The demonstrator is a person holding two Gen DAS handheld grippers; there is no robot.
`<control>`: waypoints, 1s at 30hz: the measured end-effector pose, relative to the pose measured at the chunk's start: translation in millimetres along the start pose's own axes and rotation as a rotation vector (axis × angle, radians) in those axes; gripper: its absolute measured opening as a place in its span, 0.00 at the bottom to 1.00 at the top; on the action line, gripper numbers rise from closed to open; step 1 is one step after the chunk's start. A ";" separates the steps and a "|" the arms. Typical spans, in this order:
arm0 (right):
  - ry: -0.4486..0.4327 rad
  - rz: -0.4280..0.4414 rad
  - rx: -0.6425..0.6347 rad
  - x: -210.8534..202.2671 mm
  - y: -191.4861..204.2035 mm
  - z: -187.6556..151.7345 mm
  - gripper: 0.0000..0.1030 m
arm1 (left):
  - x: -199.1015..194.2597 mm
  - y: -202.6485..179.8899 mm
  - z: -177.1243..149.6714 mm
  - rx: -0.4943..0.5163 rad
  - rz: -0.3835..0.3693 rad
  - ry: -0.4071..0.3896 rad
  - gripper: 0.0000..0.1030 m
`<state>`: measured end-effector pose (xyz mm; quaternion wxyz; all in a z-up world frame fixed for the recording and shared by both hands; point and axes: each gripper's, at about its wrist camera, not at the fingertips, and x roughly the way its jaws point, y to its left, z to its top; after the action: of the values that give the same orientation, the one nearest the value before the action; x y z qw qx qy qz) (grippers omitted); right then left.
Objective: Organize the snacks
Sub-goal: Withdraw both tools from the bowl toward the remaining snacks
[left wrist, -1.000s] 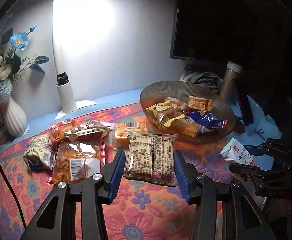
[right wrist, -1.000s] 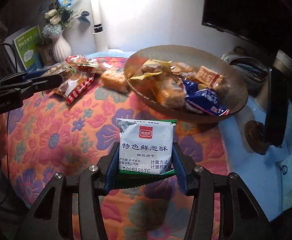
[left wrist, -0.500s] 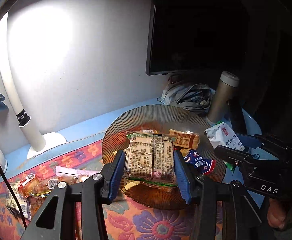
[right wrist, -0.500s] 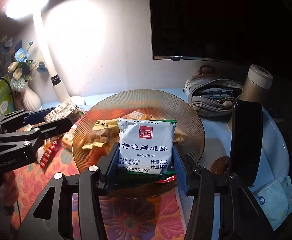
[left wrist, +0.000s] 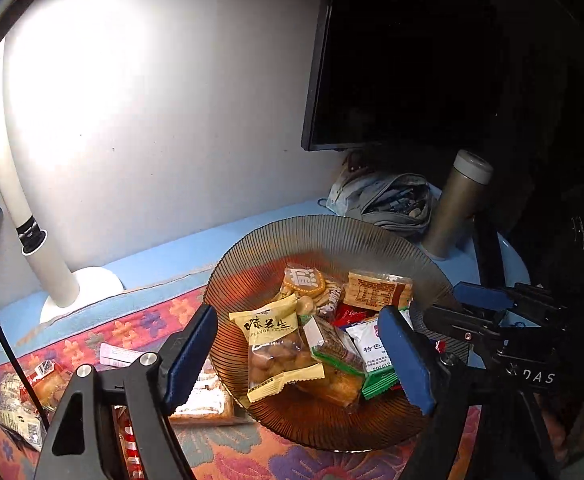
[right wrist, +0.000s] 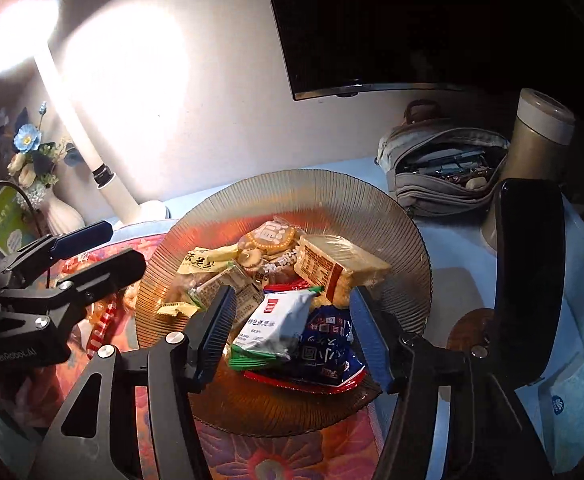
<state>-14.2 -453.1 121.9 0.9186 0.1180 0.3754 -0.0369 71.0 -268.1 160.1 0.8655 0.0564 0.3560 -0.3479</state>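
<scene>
Snacks: the brown cracker pack (left wrist: 334, 344) and the white biscuit packet (right wrist: 277, 322), both gripped a second ago, now lie loose in the ribbed bowl (left wrist: 332, 236). Both jaws have just been opening and stand released around them; more packets (left wrist: 19, 408) wait on the bench.

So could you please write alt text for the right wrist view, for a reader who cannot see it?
The right gripper, its jaws just opened, hangs over a ribbed amber glass bowl of packaged snacks, a white scallion-biscuit packet lying loose between its pads. A lamp, flower vase and thermos stand behind.
</scene>
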 end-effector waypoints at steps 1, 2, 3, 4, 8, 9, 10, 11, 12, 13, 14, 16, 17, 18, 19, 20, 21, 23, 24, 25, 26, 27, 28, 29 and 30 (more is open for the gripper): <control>0.002 0.001 0.001 -0.9 -0.2 -1.9 0.57 | -5.5 5.8 -1.3 -0.015 0.000 -0.006 0.79; 0.002 0.003 0.001 -2.2 0.4 -3.5 0.57 | -12.0 12.0 -2.9 -0.029 0.003 -0.014 0.79; 0.001 0.007 0.000 -3.6 1.7 -4.5 0.57 | -19.5 18.4 -4.7 -0.039 0.010 -0.023 0.79; 0.001 0.012 -0.004 -5.1 4.1 -5.6 0.57 | -27.9 24.3 -7.1 -0.045 0.022 -0.033 0.78; -0.006 0.032 -0.051 -15.5 23.7 -8.3 0.57 | -71.3 52.3 -20.7 -0.036 0.106 -0.072 0.79; -0.011 0.040 -0.069 -18.9 30.1 -8.6 0.58 | -84.0 61.0 -23.9 -0.041 0.134 -0.080 0.79; -0.019 0.050 -0.086 -22.6 37.2 -8.9 0.61 | -97.7 71.0 -27.2 -0.053 0.158 -0.092 0.79; -0.027 0.062 -0.099 -26.1 44.7 -9.1 0.66 | -111.6 81.6 -30.5 -0.066 0.177 -0.104 0.79; -0.035 0.078 -0.111 -29.5 52.6 -9.5 0.68 | -125.4 91.9 -34.5 -0.079 0.199 -0.119 0.79; -0.041 0.096 -0.126 -32.4 61.3 -9.9 0.72 | -139.1 102.4 -39.0 -0.092 0.223 -0.133 0.79; -0.046 0.114 -0.145 -34.4 70.4 -10.2 0.72 | -152.2 112.4 -44.1 -0.102 0.247 -0.145 0.79; -0.049 0.133 -0.186 -37.6 90.4 -12.9 0.72 | -176.4 132.3 -55.1 -0.125 0.292 -0.162 0.79; -0.047 0.142 -0.203 -38.5 100.6 -14.5 0.72 | -187.4 142.5 -61.1 -0.142 0.312 -0.169 0.79; -0.044 0.155 -0.220 -38.6 110.8 -16.4 0.73 | -197.1 151.8 -67.3 -0.160 0.325 -0.177 0.79; -0.037 0.170 -0.234 -37.8 120.9 -18.7 0.74 | -205.9 161.1 -73.3 -0.182 0.332 -0.184 0.79; -0.029 0.185 -0.246 -35.9 130.2 -21.2 0.76 | -213.6 170.0 -79.8 -0.205 0.337 -0.191 0.79; -0.021 0.197 -0.257 -33.6 139.8 -24.1 0.76 | -220.1 178.6 -86.5 -0.229 0.340 -0.198 0.79; -0.004 0.223 -0.283 -27.4 158.7 -31.3 0.76 | -227.8 194.6 -98.5 -0.269 0.335 -0.198 0.79; 0.007 0.229 -0.296 -23.1 168.3 -35.1 0.76 | -227.8 201.4 -103.9 -0.284 0.331 -0.190 0.79; 0.020 0.236 -0.307 -18.5 177.3 -39.5 0.76 | -226.3 207.3 -109.0 -0.295 0.331 -0.181 0.79; 0.033 0.243 -0.316 -13.1 185.7 -43.7 0.76 | -223.9 212.1 -114.6 -0.301 0.334 -0.172 0.79; 0.049 0.253 -0.325 -7.9 193.8 -47.9 0.76 | -218.9 217.0 -119.0 -0.305 0.336 -0.161 0.79; 0.068 0.265 -0.331 -1.8 202.0 -52.1 0.76 | -212.5 221.9 -123.0 -0.309 0.336 -0.147 0.79; 0.087 0.268 -0.335 4.1 209.4 -57.1 0.76 | -203.8 226.1 -125.8 -0.311 0.337 -0.128 0.79; 0.103 0.268 -0.339 10.3 216.8 -60.8 0.76 | -194.7 230.5 -129.0 -0.312 0.336 -0.107 0.79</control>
<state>-14.3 -227.8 113.7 0.9015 0.0123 0.4038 0.1551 46.5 59.1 157.7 0.9271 -0.0379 0.3448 -0.1423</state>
